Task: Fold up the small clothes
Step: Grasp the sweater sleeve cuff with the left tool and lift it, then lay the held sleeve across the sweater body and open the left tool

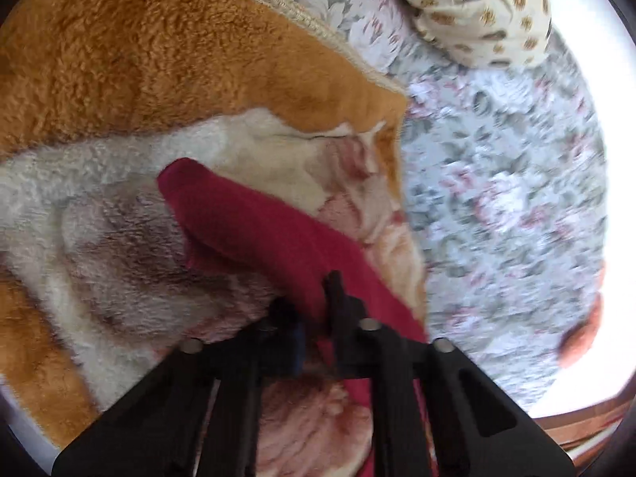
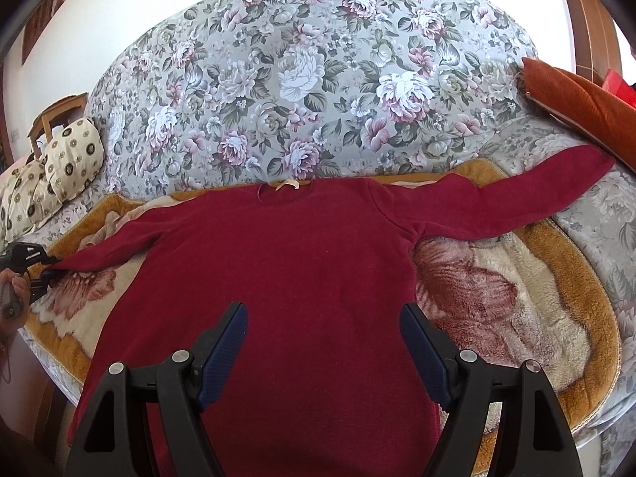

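The red sweater point(image 2: 278, 278) lies spread flat, front up, on the fleecy blanket point(image 2: 516, 298) over the flowered sofa point(image 2: 318, 71), both sleeves stretched out, so no fold is made yet. The left gripper point(image 1: 318, 310) is pinched tight on the end of one sleeve point(image 1: 246, 222). The right gripper point(image 2: 324, 338) hovers wide apart above the hem, holding nothing.
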`<state>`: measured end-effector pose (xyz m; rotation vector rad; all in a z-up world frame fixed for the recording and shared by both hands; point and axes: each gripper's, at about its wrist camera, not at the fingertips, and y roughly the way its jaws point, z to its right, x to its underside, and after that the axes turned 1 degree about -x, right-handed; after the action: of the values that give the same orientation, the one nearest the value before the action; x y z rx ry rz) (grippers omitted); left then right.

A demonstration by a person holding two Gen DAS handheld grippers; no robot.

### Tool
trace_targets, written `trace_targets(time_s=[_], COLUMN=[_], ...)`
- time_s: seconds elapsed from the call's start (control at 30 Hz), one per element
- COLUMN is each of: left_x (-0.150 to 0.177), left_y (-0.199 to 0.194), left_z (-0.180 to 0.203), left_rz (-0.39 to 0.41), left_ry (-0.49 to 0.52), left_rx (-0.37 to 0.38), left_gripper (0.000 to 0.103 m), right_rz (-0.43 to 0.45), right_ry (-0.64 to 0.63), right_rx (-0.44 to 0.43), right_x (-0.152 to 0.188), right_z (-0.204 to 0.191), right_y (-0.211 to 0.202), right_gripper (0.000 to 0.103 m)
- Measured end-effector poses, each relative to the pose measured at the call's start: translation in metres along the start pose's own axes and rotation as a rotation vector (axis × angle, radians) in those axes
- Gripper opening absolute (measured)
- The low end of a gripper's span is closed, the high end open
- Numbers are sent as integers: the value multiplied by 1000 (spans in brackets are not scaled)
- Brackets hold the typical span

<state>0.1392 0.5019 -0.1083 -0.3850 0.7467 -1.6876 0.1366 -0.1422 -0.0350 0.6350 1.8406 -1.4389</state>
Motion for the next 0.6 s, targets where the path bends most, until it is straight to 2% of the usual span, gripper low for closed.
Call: trace_targets(time_s=[0.07, 0.17, 0.27, 0.33, 0.4, 0.5, 0.6], left_x=[10, 31, 71, 101, 138, 189, 259], left_y=[-8, -21, -34, -29, -11, 24, 68], left_z=[20, 61, 118, 150, 187, 229, 268], left_rz=[47, 126, 233, 260, 235, 163, 80], left_ry=[128, 340, 607, 755, 890, 998, 1115], left_rx=[-81, -151, -161, -171, -138, -82, -13], left_gripper=[5, 5, 5, 5, 5, 5, 5], right_rz=[-2, 4, 6, 8, 11, 19, 22], right_ry=[4, 12, 9, 7, 6, 22, 40], right_rx=[-1, -3, -6, -10, -14, -20, -32], right_x=[0, 1, 1, 1, 1, 1, 1], right_z=[0, 1, 1, 0, 0, 3, 7], right_y=[0, -2, -2, -2, -3, -4, -5], right_gripper=[76, 76, 76, 76, 76, 76, 76])
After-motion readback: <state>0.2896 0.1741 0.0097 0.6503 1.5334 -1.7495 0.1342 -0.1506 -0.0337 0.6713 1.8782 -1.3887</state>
